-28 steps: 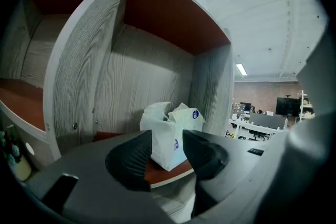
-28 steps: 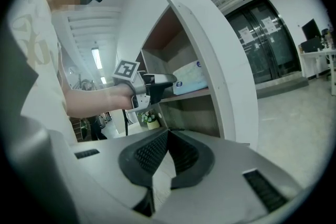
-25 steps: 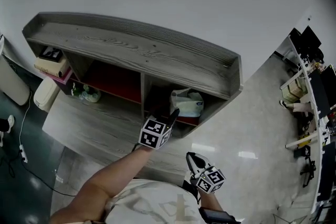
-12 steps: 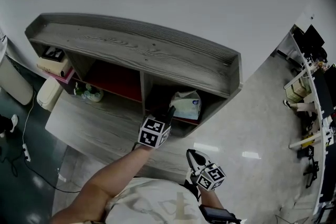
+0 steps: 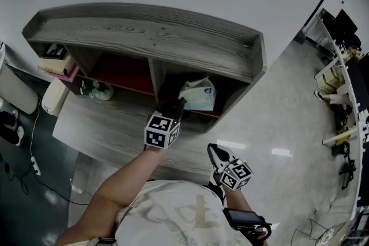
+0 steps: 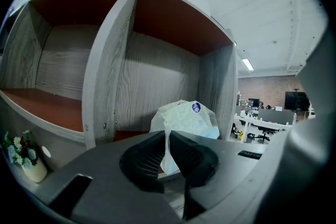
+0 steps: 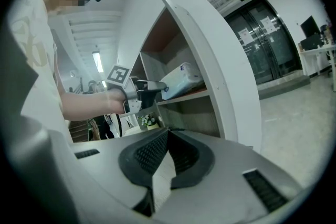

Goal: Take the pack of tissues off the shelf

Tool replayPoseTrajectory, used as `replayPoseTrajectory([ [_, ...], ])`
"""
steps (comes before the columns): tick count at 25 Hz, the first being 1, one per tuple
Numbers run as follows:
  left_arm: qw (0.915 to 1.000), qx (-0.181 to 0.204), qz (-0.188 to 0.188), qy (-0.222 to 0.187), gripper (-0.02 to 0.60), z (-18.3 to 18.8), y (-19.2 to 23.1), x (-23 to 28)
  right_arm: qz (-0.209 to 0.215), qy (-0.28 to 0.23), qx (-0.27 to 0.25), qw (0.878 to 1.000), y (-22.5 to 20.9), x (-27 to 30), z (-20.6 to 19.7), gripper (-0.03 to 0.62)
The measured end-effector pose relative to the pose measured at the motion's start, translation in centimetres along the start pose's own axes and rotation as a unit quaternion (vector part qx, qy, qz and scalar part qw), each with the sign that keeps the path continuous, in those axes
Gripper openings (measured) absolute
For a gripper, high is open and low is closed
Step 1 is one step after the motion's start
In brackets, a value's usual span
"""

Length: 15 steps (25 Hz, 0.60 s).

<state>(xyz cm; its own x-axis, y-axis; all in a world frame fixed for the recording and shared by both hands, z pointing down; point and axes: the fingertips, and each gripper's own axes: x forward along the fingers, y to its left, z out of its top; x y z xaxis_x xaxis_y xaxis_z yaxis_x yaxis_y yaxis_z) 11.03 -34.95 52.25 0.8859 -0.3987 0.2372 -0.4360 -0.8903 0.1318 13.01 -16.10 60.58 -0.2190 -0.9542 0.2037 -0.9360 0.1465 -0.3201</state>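
The pack of tissues (image 5: pixel 198 95), white in clear plastic wrap, stands in the right compartment of the grey wooden shelf (image 5: pixel 144 43). My left gripper (image 5: pixel 177 103) reaches into that compartment from the front. In the left gripper view its jaws are closing, and the left gripper (image 6: pixel 168 140) pinches a thin flap of the wrap of the pack (image 6: pixel 186 118). The right gripper view shows the pack (image 7: pixel 181 77) tilted on the shelf board. My right gripper (image 5: pixel 214 151) hangs low by my body, away from the shelf, the right gripper (image 7: pixel 167 134) shut on nothing.
A small pot of flowers (image 5: pixel 95 89) and stacked boxes (image 5: pixel 57 63) sit in the left compartments. The shelf stands on a low wooden platform (image 5: pixel 98 129). A white bin (image 5: pixel 55 98) is at the left. Office desks (image 5: pixel 340 66) stand far right across a glossy floor.
The left gripper's jaws have shut on the pack's wrap. The pack has tipped and shifted left toward the front of its compartment. The right gripper has hardly moved.
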Motion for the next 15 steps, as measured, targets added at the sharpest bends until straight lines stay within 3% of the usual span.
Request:
replayPoseTrajectory([
  [15,0.9991,0.002,0.016,-0.039,0.037,1.1,1.3,-5.9,0.042,0.010,-0.009,0.999,1.8,2.6,1.0,0.005],
])
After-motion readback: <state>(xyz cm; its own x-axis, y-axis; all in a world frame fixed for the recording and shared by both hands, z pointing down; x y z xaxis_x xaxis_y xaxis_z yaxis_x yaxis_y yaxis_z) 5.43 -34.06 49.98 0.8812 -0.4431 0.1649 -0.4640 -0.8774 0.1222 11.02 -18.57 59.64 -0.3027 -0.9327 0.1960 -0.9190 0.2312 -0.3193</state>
